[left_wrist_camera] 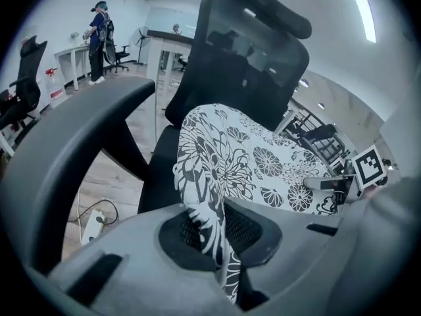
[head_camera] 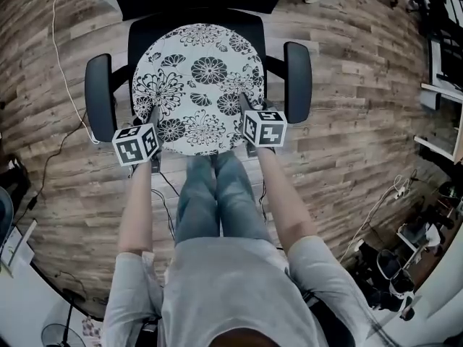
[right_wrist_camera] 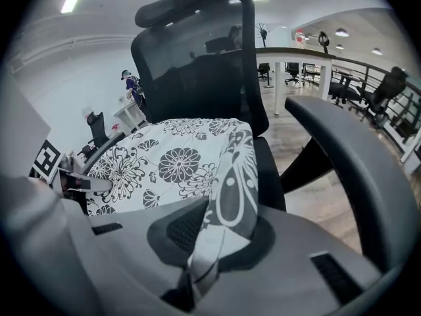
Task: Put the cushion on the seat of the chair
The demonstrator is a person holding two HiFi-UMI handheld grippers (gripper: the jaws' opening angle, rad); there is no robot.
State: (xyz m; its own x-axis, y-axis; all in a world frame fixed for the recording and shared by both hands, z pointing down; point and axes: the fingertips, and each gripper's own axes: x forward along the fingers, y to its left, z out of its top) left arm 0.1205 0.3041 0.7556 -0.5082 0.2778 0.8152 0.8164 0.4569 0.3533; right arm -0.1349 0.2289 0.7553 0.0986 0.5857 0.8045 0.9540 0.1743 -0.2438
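Fabric of the cushion's (left_wrist_camera: pixel 263 163) near rim is pinched flat in both sets of jaws. The left gripper (left_wrist_camera: pixel 220 242) is clamped narrow on a fold at one side of the rim, and the right gripper (right_wrist_camera: pixel 204 242) is clamped the same way on a fold at the other side.

Ahead of the jaws the round flowered cushion spreads out over the seat (right_wrist_camera: pixel 271 170) of the chair (left_wrist_camera: pixel 250 64). It covers most of the seat in the head view. Whether its underside rests on the seat yet, I cannot tell.

The step in hand looks like the set-down. To do it well:
- Bring both grippers down evenly so that neither side dips first.
- Centre the disc between the armrests, which stand just outside each pair of jaws.
- Let the far rim settle near the backrest (right_wrist_camera: pixel 197 64), beyond the jaws.
- Part the jaws only once the cloth lies flat.
- Draw both grippers straight back toward the body, so that the rim is not dragged off the front edge.

Counted: one cushion, one chair, one seat, one backrest, one headrest (right_wrist_camera: pixel 174 8), two armrests (left (head_camera: pixel 100 96), right (head_camera: pixel 298 78)) and two grippers.
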